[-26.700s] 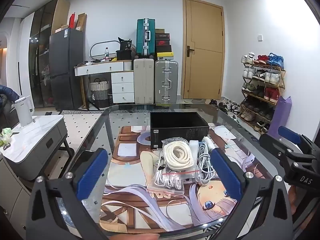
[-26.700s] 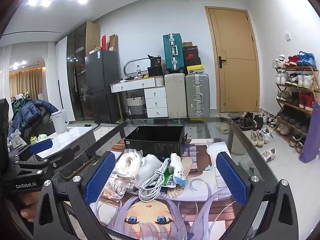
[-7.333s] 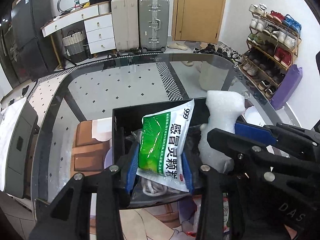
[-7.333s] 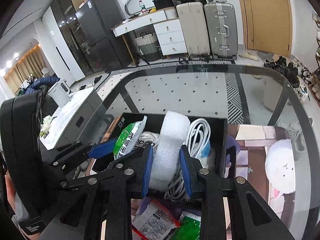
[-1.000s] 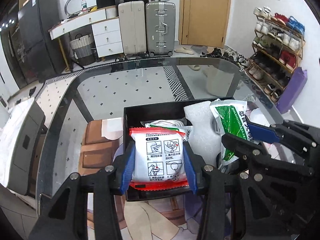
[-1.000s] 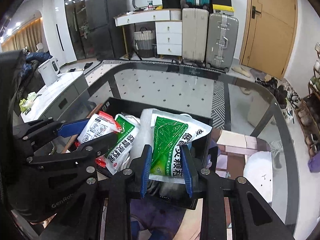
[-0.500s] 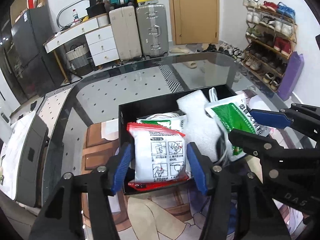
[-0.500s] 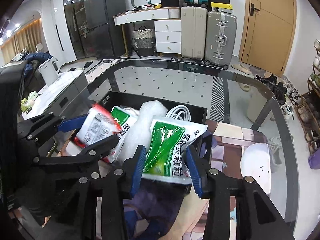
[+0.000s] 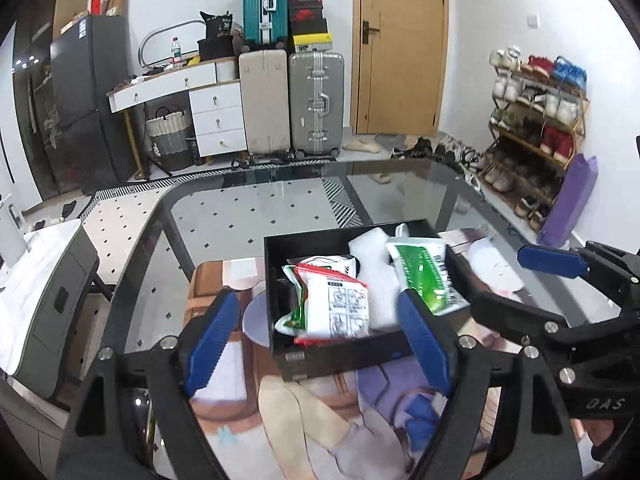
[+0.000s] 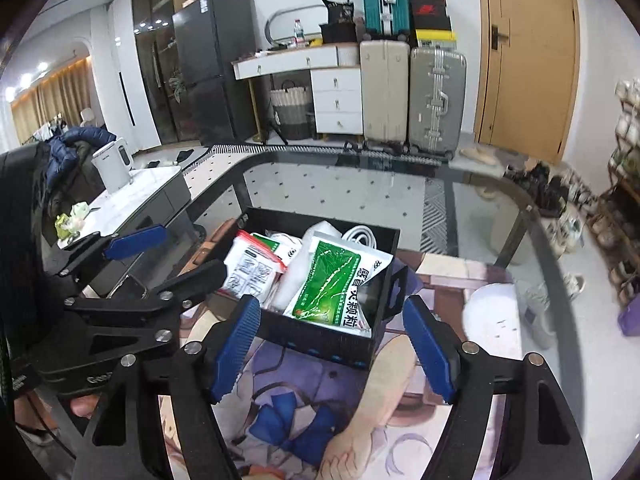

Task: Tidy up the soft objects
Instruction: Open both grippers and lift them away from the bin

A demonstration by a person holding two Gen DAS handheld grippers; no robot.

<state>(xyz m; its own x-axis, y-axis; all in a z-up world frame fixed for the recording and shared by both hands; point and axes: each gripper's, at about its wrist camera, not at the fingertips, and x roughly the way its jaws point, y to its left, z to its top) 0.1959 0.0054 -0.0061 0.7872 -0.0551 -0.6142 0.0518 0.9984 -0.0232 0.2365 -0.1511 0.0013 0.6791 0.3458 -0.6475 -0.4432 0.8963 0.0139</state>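
A black open box [image 9: 340, 354] [image 10: 332, 344] stands on the printed mat. In it lie a white pouch with red edges [image 9: 342, 310] [image 10: 250, 270], a green and white medicine pouch [image 9: 424, 278] [image 10: 336, 288], a white foam piece [image 9: 376, 264] [image 10: 296, 268] and white cables [image 10: 360, 236]. My left gripper [image 9: 320, 344] is open and empty, drawn back just in front of the box. My right gripper [image 10: 332, 346] is open and empty, also just in front of the box.
The glass table [image 9: 260, 208] carries an anime print mat [image 9: 304, 412]. A white round object [image 10: 496, 312] lies right of the box. A grey side cabinet with a kettle [image 10: 112, 168] stands left. Suitcases [image 9: 292, 100] and a shoe rack [image 9: 536, 120] stand beyond.
Both grippers have opened and let go of their pouches, which now lie in the box. Both grippers have pulled back from the box.
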